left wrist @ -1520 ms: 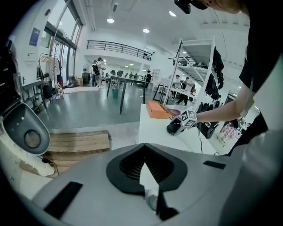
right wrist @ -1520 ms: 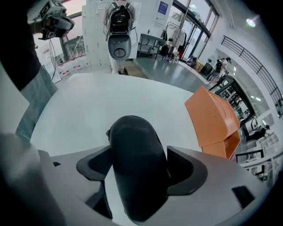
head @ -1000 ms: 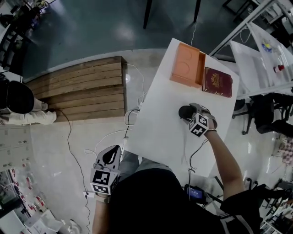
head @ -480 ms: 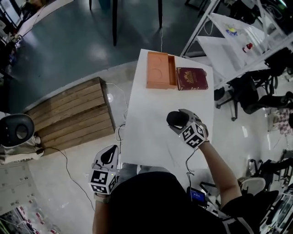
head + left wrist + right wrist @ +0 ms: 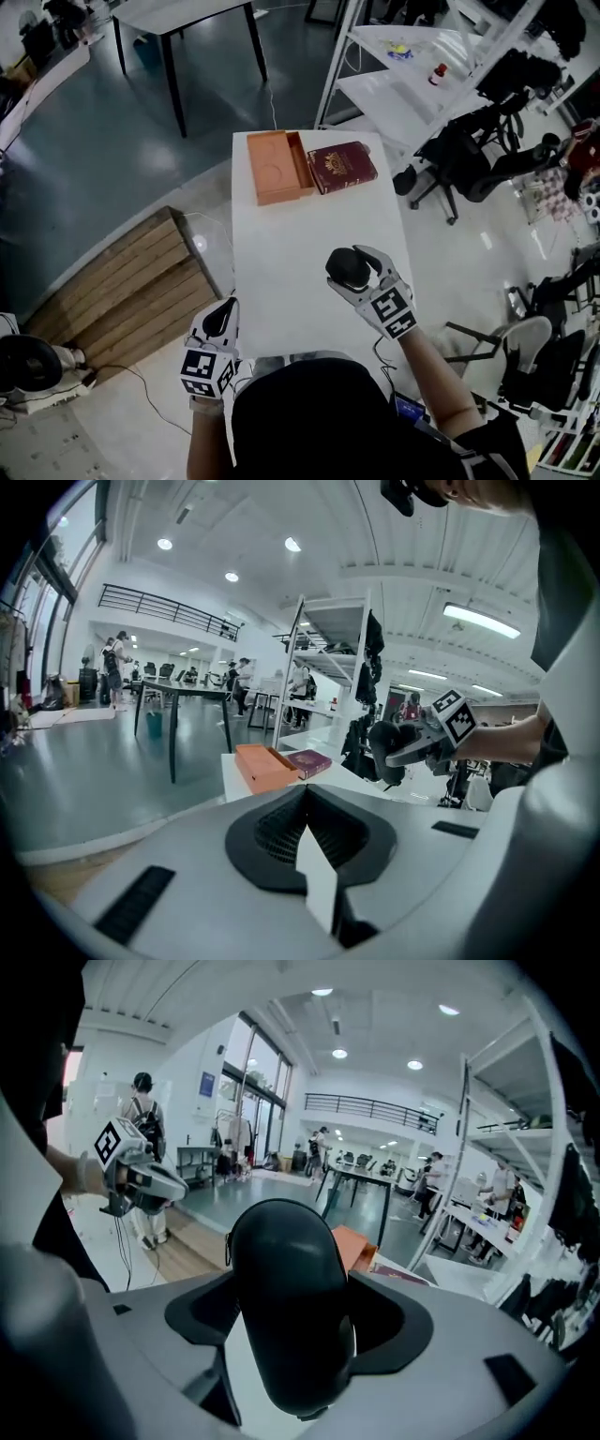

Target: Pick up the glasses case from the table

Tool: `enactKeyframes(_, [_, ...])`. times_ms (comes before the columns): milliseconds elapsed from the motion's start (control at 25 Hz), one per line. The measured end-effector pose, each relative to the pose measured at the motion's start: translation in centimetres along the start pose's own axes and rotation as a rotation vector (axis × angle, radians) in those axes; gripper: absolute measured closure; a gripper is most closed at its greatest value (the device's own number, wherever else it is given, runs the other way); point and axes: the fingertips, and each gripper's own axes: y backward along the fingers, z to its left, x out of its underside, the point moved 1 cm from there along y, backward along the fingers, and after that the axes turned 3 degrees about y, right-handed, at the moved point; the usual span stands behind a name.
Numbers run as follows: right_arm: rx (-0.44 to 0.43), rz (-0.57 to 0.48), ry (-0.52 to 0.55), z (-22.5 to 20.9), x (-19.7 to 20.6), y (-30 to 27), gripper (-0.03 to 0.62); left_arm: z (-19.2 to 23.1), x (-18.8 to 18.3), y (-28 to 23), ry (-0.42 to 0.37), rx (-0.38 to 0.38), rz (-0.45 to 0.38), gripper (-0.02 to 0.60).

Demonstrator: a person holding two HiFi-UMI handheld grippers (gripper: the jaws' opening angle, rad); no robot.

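Note:
The glasses case (image 5: 347, 266), black and oval, is clamped between the jaws of my right gripper (image 5: 356, 270), which holds it above the white table (image 5: 281, 253) near the right front part. In the right gripper view the case (image 5: 291, 1316) fills the space between the jaws and stands upright. My left gripper (image 5: 223, 319) hangs off the table's front left corner, shut with nothing in it. From the left gripper view the case (image 5: 391, 750) shows at the right, in the air.
An orange box (image 5: 275, 167) and a dark red book (image 5: 343, 167) lie side by side at the table's far end. A wooden pallet (image 5: 131, 281) lies on the floor to the left. Shelving (image 5: 412, 84) and office chairs (image 5: 469, 159) stand to the right.
The right gripper keeps its hold on the case and has moved nearer to the person, away from the box and book. The head view has swung. The left gripper stays low at the left.

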Motion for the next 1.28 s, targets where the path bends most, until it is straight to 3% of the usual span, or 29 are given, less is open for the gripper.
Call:
enactKeyframes(280, [0.106,-0.102,-0.168,1.2,-0.4,4.8,0.226,-1.7,-2.1,-2.9,-0.056,0.134,-0.017,0.563])
enactKeyframes(680, [0.2,-0.173,-0.298,2.8,1.0,9.2,0.226,-4.1,-4.1,-4.8,-0.098,0.264,-0.025,0.563])
enactKeyframes(1280, [0.265,-0.214,-0.396,3.8,2.3,10.4,0.226,-5.3,-3.4,-5.0,-0.108,0.296,-0.004,0.563])
